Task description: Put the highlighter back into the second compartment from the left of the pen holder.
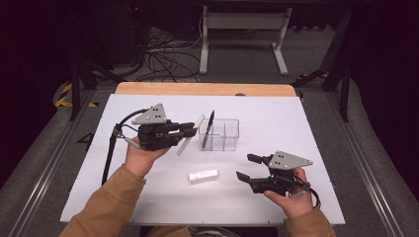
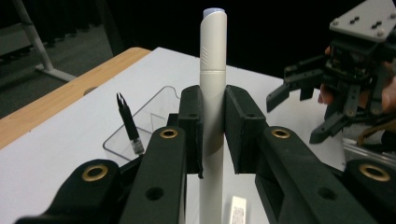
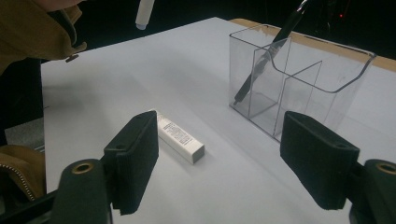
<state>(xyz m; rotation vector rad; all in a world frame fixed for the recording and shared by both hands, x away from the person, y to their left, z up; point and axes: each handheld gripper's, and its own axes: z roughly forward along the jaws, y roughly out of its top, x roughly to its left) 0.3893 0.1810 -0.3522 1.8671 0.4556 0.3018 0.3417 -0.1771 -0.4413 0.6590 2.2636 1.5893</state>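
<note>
Now white marker between left tool's pads.

No legible text is seen. Fine dark print is carried on the label of the small white box lying on the tabletop near the clear organizer, but it is too small to be read.

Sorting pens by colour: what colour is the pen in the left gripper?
White pen with a pale bluish tip, clearest in the left gripper view.
</note>
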